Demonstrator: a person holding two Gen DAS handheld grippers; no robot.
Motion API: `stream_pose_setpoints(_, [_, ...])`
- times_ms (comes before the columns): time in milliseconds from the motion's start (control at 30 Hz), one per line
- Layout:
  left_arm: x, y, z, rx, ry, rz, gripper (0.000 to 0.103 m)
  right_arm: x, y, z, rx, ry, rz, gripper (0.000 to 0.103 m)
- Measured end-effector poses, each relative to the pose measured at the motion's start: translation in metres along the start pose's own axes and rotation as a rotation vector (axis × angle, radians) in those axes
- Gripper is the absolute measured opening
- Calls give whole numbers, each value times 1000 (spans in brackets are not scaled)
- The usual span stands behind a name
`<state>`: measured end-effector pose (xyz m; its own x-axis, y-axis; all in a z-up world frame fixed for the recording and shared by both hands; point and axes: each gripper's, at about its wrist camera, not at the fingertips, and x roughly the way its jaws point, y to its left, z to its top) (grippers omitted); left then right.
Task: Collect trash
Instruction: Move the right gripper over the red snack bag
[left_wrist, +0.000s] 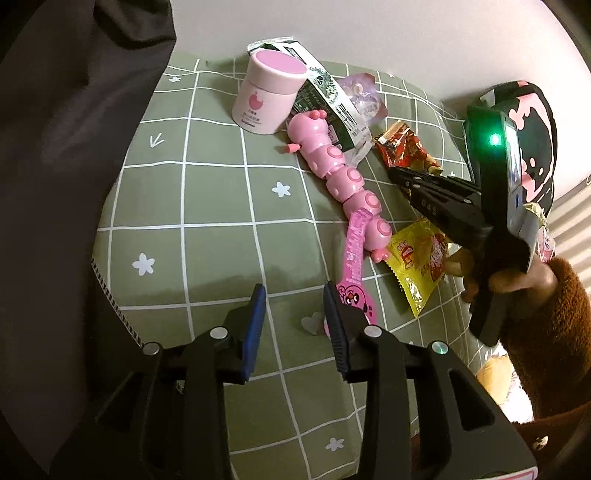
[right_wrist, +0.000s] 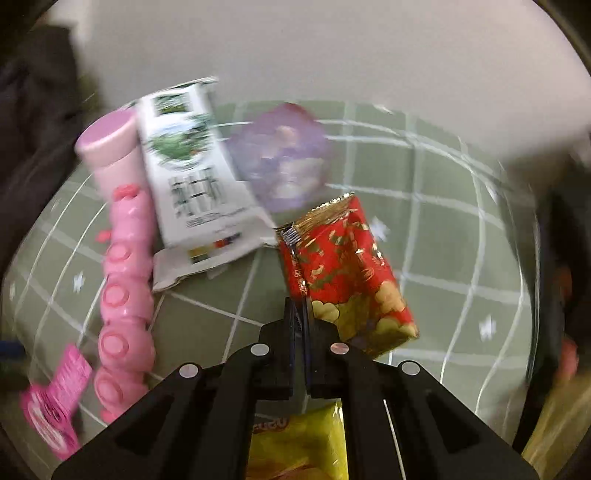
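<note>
Reaching for trash on the green checked bedsheet (left_wrist: 221, 206): right hand-held gripper (right_wrist: 301, 306), jaws pressed together and empty, noses at the red-gold foil snack wrapper (right_wrist: 347, 273); left hand-held gripper (left_wrist: 295, 295), spread, hovers beside the pink flat wrapper (left_wrist: 354, 266), likely next pick.

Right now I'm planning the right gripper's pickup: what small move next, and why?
Probably open the right gripper first: its jaws look shut and hold nothing, with the red snack packet lying just ahead on the green checked cloth. Shut jaws cannot straddle its edge.

A pink caterpillar toy (left_wrist: 340, 173) and pink jar (left_wrist: 267, 92) lie on a green checked cloth (left_wrist: 207, 206).
</note>
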<state>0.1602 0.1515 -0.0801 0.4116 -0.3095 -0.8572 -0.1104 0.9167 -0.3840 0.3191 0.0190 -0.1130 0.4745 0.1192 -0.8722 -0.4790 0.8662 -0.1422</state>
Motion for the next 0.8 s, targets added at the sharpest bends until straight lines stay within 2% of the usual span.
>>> stream_pose_setpoints(67, [2,-1,-1,4,5,-1,31,1,-2,4,49,49,-7,6])
stream_pose_setpoints(133, [2,-2,-2,7,7,-2,31,4,4,12,-12,92,-47,6])
stream_pose_setpoints(200, [3,-3,-2,7,10,-2,31,5,12,16,-71,93,-80,6])
stream_pose_setpoints(267, [4,-4,-1,5,11,-2,31,5,11,15,-45,68,-79,6])
stream_pose_setpoints(400, [5,-2,-1,-2,12,-5,31,1,-1,-2,45,18,-29,6])
stream_pose_setpoints(533, [6,-1,-1,-5,19,-9,31,2,-28,-4,148,39,23,6])
stream_pose_setpoints(733, [7,-1,0,-13,19,-14,31,0,-20,1,65,44,46,6])
stream_pose_setpoints(767, [7,-1,0,-13,17,-18,31,-1,-27,4,83,54,102,6])
stream_pose_setpoints(800, [6,-2,0,-9,12,-24,32,-10,-38,3,139,12,206,6])
